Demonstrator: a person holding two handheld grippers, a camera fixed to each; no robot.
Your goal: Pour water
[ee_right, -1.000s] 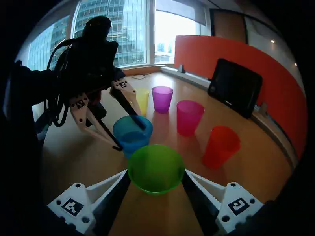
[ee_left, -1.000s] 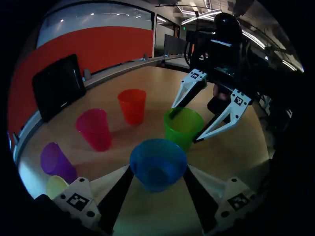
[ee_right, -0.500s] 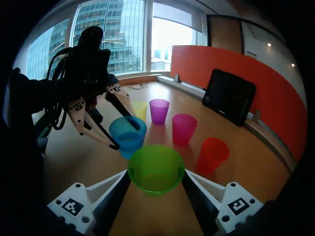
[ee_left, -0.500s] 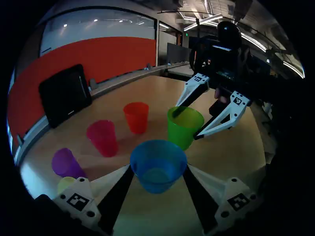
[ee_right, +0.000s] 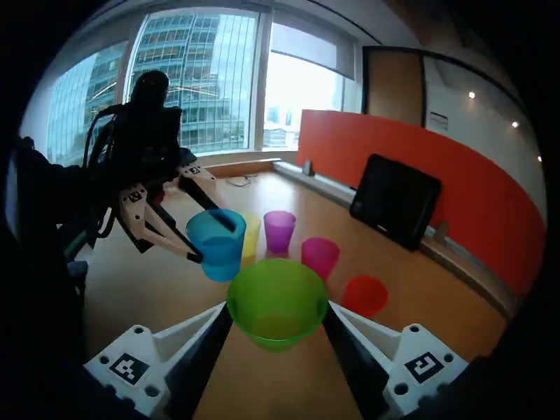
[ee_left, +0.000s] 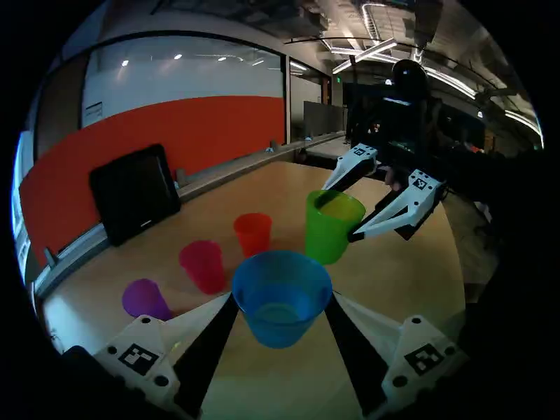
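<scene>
The left gripper (ee_left: pixel 280 318) had its jaws closed on the blue cup (ee_left: pixel 281 283), one finger pressing each side of the wall below the rim. The right gripper (ee_right: pixel 278 316) gripped the green cup (ee_right: pixel 278 297) the same way. Both cups were upright and appeared to be held clear of the desk (ee_left: pixel 409 273), near each other but apart. A pale disc low in the blue cup read as a shallow fill of water. The contents of the green cup could not be confirmed.

Hazards from this position:

1. Wall collapse. The cups looked thin and tapered. Extra jaw pressure could buckle a wall and push water over the rim. Too little pressure could let a cup slide down between the fingers once it was tipped.
2. Missed stream. The rims were not yet aligned. Tipping before one lip stood over the other mouth would put water on the desk.
3. Rim strike. Bringing the cups together too fast could knock one cup askew in its jaws.
4. Overshoot. A fast tilt would send the small volume across the receiving cup and out the far side.
5. Collateral contact. The red cup (ee_left: pixel 253 233), pink cup (ee_left: pixel 204 264), purple cup (ee_left: pixel 143 299) and yellow cup (ee_right: pixel 250 234) stood in a row toward the desk edge along the orange wall. A low sweep could topple them.
</scene>
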